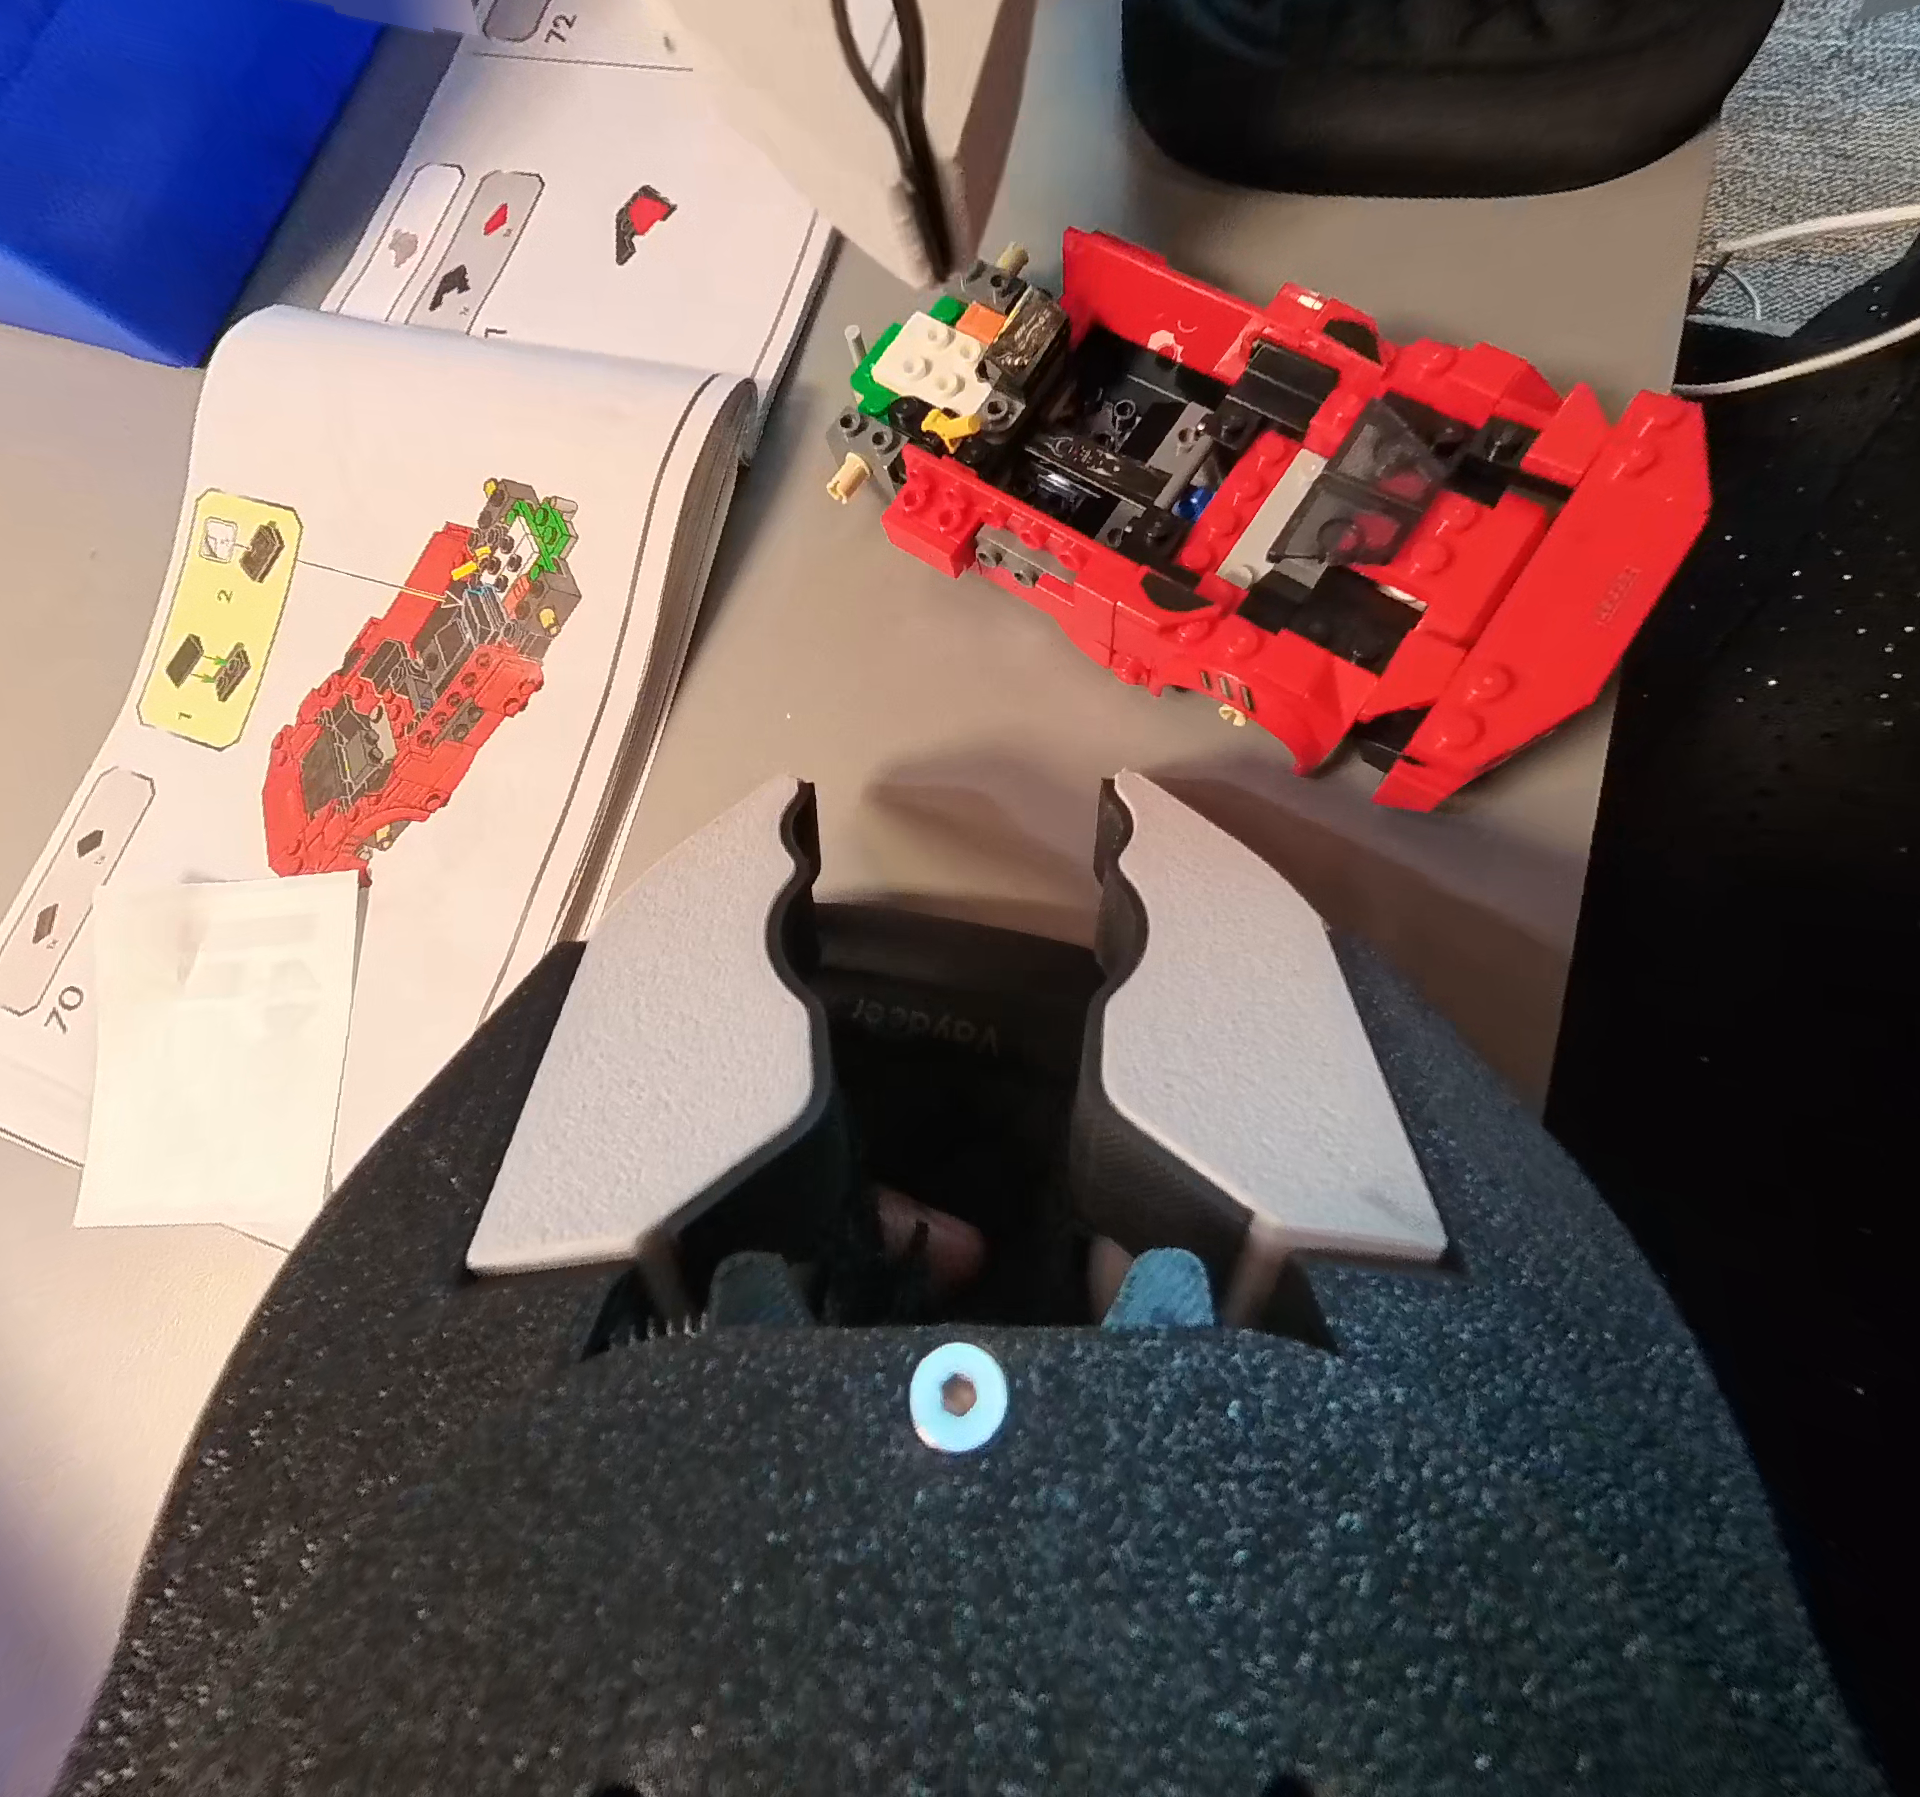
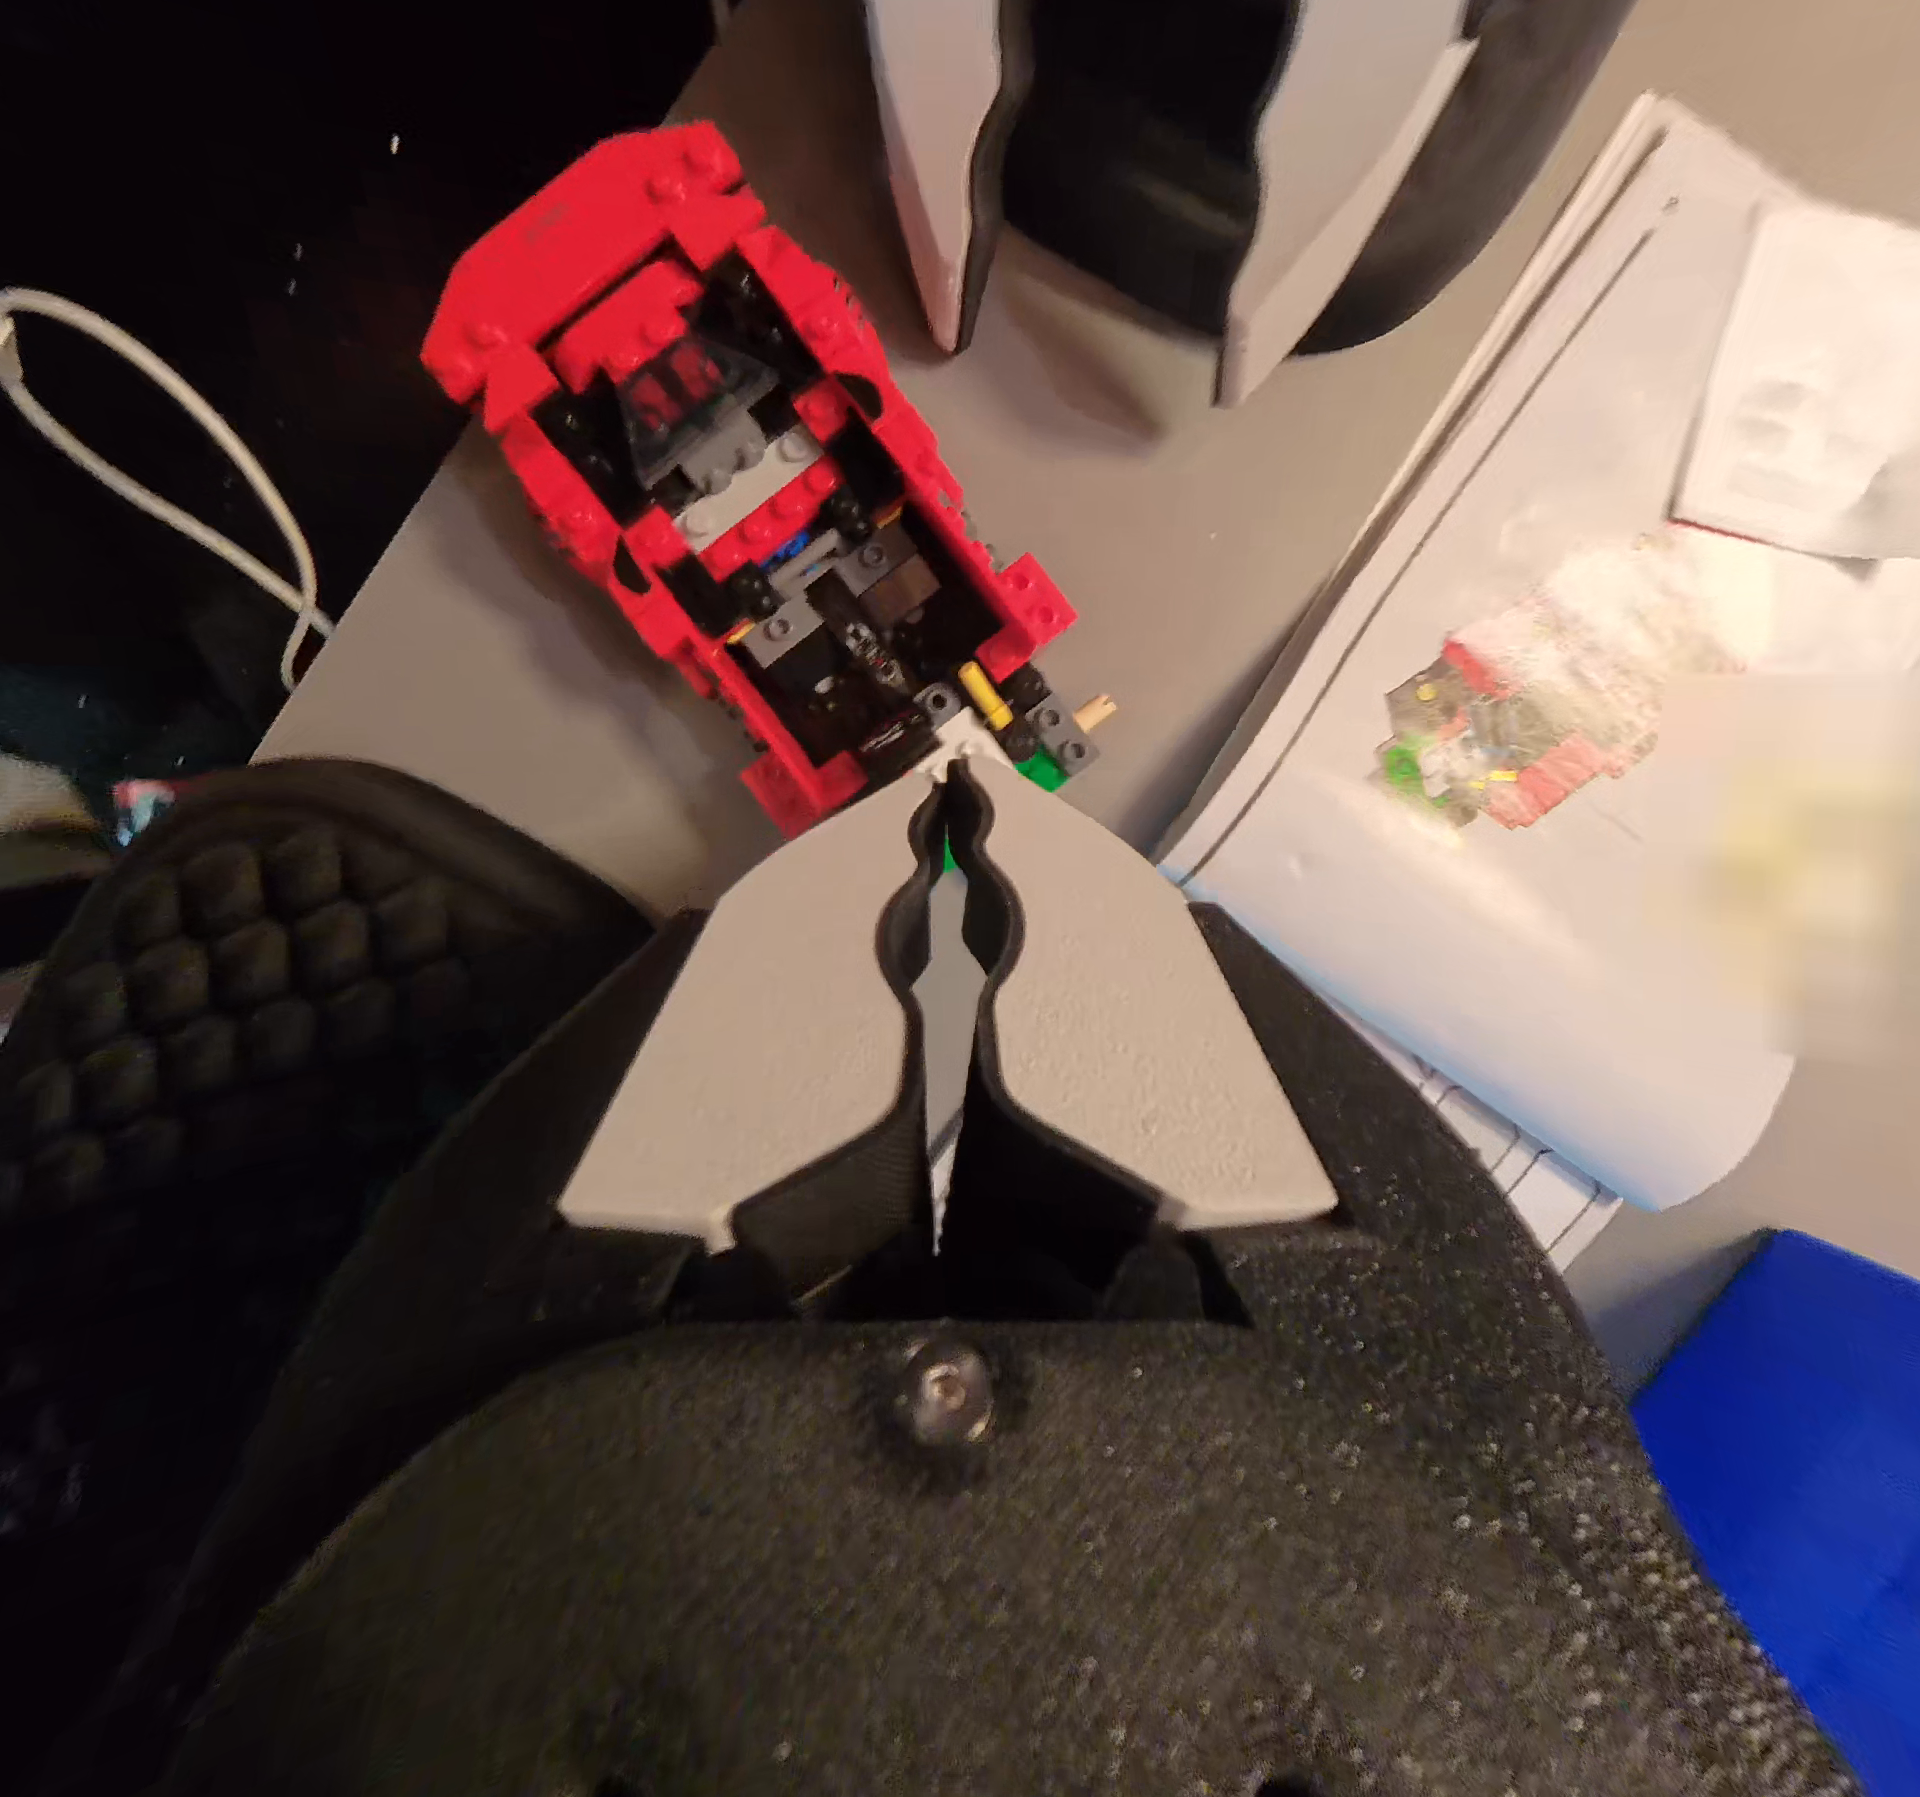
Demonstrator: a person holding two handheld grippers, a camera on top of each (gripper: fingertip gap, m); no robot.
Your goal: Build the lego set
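Note:
A partly built red Lego car (image 1: pixel 1299 521) lies on the grey table, its open black interior facing up; it also shows in the right wrist view (image 2: pixel 748 459). Its unfinished end carries a white brick (image 1: pixel 935 360) on green and black pieces. My left gripper (image 1: pixel 958 791) is open and empty, hovering a little short of the car's side. My right gripper (image 2: pixel 954 773) is shut, its tips right at the white brick (image 2: pixel 961 734) at the car's unfinished end. I cannot tell whether it pinches anything. In the left wrist view it comes down from above (image 1: pixel 930 261).
An open instruction booklet (image 1: pixel 416 604) lies left of the car, with a white paper slip (image 1: pixel 218 1041) on it. A blue box (image 1: pixel 156 137) stands beyond it. A black padded object (image 1: pixel 1434 33) and a white cable (image 1: pixel 1787 241) sit by the table's far edge. There is about 10 cm between the tips of the two grippers.

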